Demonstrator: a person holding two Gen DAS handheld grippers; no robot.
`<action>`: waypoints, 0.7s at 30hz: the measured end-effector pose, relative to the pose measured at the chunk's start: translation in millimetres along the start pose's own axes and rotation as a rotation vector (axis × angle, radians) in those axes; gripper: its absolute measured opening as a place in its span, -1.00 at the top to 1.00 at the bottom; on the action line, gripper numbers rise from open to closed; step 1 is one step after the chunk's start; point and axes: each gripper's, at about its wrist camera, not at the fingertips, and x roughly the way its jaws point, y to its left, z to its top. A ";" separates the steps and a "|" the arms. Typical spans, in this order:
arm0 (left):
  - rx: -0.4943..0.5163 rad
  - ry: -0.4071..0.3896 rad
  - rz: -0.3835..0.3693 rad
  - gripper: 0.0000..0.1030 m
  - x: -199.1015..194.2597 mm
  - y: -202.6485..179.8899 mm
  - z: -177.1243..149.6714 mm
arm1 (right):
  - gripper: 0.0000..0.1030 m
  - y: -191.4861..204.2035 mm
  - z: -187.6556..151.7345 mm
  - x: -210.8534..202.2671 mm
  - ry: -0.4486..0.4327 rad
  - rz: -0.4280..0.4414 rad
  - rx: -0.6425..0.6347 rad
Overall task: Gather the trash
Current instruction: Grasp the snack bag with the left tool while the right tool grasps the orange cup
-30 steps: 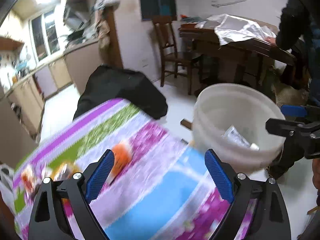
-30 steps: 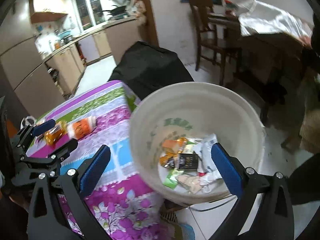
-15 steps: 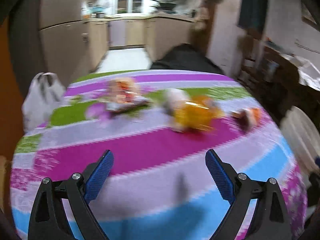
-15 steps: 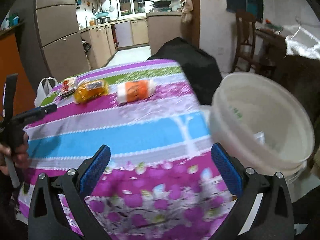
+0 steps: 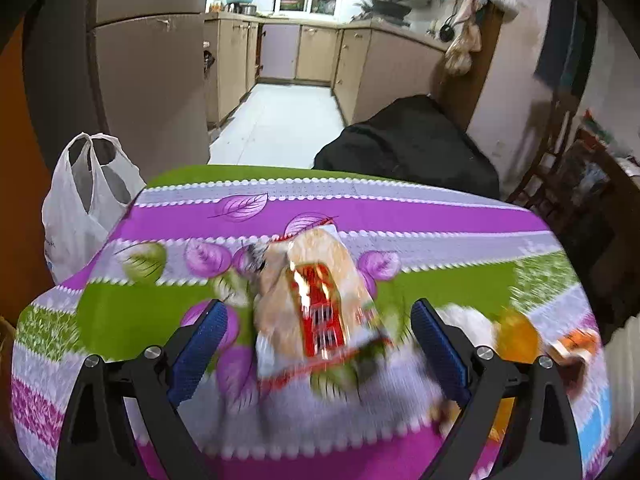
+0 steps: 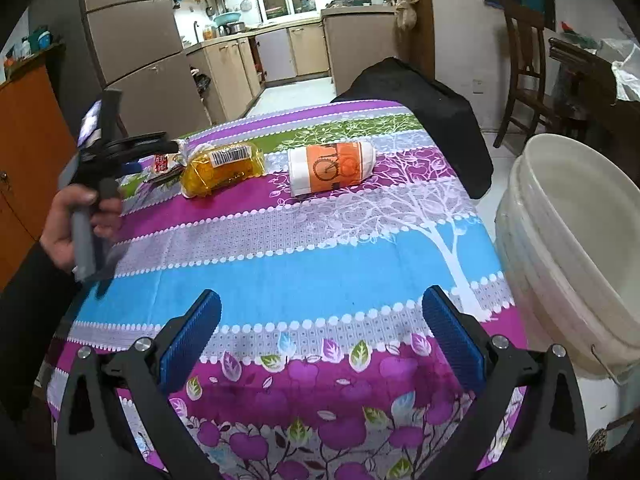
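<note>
A: Left gripper (image 5: 316, 344)?
B: Jaws wide, empty; red-and-tan wrapper (image 5: 316, 304) lies between them on the tablecloth (image 5: 420, 216) (blurred).
A: Right gripper (image 6: 320, 344)?
B: Wide, empty; bucket (image 6: 576, 256) to its right.

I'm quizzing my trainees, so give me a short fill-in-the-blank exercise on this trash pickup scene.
1. The left tongs are open around a red and tan ____.
2. The white bucket stands off the table's ____ edge.
3. The roll beside the yellow packet is white and ____.

Missing words: wrapper; right; orange
</note>
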 end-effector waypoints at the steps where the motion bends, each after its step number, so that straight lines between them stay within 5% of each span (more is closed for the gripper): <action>1: -0.007 0.013 0.003 -0.79 8.8 -0.4 4.4 | -0.89 -1.8 1.8 1.6 0.001 0.000 0.000; 3: -0.021 0.040 -0.010 -0.73 21.9 0.9 8.0 | -0.89 -6.3 6.5 4.2 -0.002 0.001 0.001; 6: -0.016 0.068 -0.013 -0.32 33.7 -0.6 8.8 | -0.89 -11.9 13.2 9.3 -0.010 0.003 0.004; 10: 0.020 0.031 0.002 -0.10 27.8 -4.9 1.6 | -0.85 -22.5 33.1 27.5 -0.014 0.005 0.019; 21: -0.047 -0.033 -0.022 -0.06 -55.9 18.5 -52.0 | -0.89 -14.8 78.5 95.9 0.021 0.032 -0.046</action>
